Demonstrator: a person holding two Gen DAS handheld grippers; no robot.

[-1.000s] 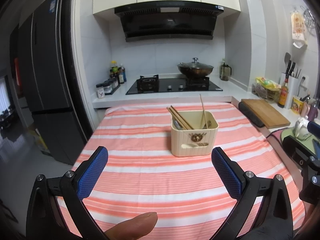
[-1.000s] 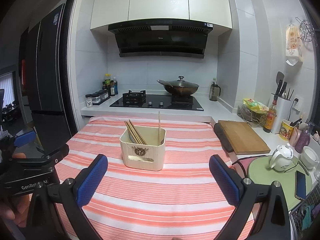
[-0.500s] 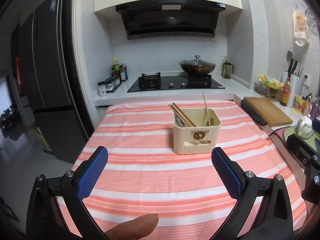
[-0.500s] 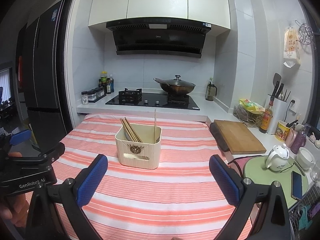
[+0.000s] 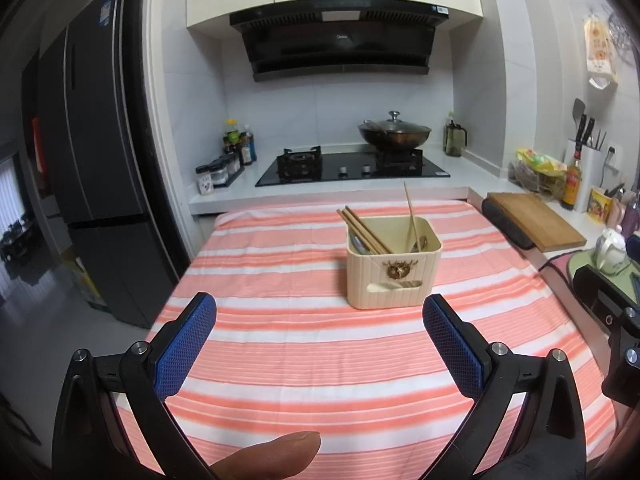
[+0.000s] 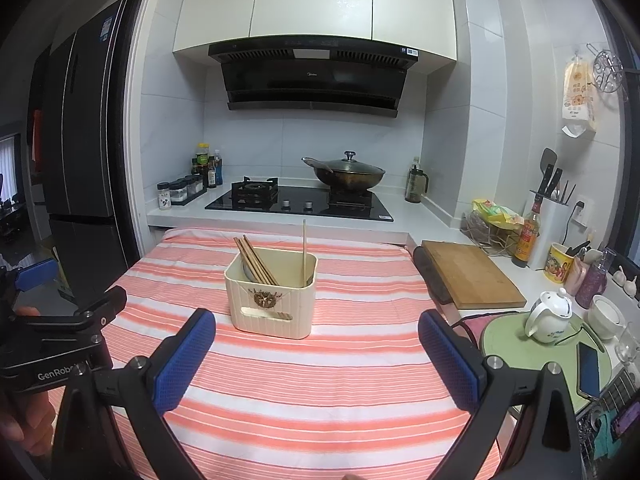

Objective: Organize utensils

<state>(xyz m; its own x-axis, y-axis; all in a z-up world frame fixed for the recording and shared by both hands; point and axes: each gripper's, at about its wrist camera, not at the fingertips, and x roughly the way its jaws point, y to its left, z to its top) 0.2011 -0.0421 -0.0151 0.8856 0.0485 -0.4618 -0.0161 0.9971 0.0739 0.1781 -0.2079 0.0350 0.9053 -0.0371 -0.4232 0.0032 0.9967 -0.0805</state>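
Utensils sit gathered in the cream holder box (image 5: pixel 394 264), which stands upright mid-desk on the striped cloth (image 5: pixel 320 340). A chopstick bundle (image 5: pixel 362 230) leans toward its left rear corner; one single chopstick (image 5: pixel 410 212) stands near-vertical at the right side; something metallic, likely spoons, lies low inside, too hidden to name. No loose utensil shows on the cloth in either view. Left claw (image 5: pixel 319 320) spread wide, holding nothing, hanging short of the box. Right claw (image 6: pixel 316 334) likewise spread and empty, box just beyond its tips. Judgement: sorting looks essentially finished; at most, the lone chopstick could be joined with the bundle.
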